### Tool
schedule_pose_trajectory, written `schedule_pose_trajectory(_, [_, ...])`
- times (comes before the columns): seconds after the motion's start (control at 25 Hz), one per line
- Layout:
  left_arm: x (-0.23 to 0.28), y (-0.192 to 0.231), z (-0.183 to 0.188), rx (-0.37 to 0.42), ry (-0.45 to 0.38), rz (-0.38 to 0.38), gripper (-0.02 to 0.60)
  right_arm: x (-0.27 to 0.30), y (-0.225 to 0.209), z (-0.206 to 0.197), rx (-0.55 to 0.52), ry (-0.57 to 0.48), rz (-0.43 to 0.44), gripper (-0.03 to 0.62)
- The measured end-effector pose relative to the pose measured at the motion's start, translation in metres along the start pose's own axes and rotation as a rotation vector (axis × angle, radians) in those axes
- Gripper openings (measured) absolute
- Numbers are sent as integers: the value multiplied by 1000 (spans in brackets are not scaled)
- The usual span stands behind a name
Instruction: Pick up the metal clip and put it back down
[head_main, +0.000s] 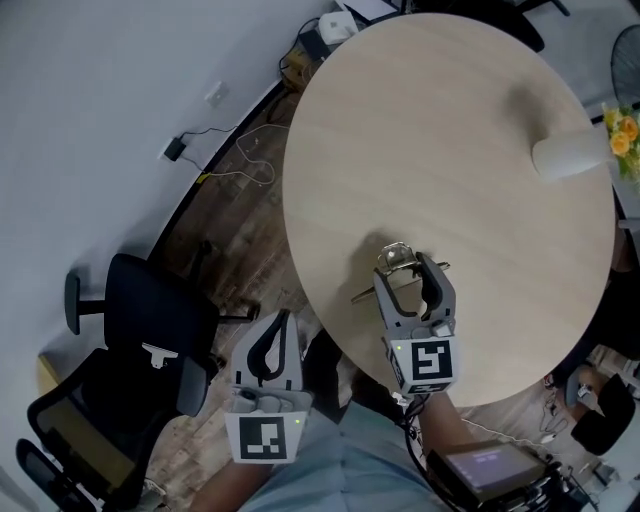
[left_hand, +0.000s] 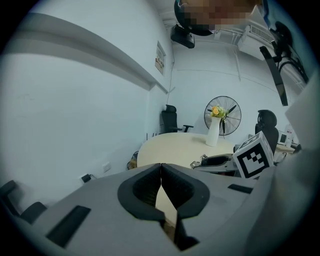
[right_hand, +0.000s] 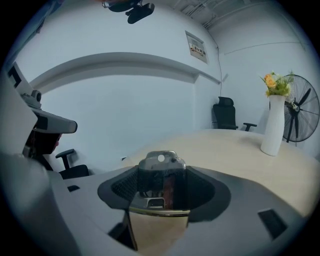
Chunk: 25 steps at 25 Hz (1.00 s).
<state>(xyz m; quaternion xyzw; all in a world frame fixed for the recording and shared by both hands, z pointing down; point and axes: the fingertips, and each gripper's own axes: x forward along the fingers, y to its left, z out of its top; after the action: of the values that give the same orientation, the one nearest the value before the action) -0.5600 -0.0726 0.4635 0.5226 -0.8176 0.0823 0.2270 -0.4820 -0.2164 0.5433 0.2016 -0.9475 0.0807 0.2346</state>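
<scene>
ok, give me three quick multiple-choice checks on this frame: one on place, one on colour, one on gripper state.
1. Where does the white vase stand?
A. on the table
B. on a shelf
C. on a windowsill

2. What colour are the flowers?
A. blue
B. yellow-orange
C. red

3. What is the right gripper doing?
A. open, empty
B. shut on the metal clip
C. open around the vase

Answers:
1 A, the vase's base rests on the round tabletop.
2 B, the blooms show yellow and orange.
3 B, the clip sits pinched between its jaws in the right gripper view.
</scene>
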Motion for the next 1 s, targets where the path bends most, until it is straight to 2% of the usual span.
schedule_pose_trajectory(0.52, [25, 9, -19, 1, 49, 0, 20, 29, -12, -39, 9, 80, -8, 265])
schedule_pose_trajectory(1.0, [25, 1, -20, 18, 47, -14, 20, 29, -12, -38, 3, 63, -10, 265])
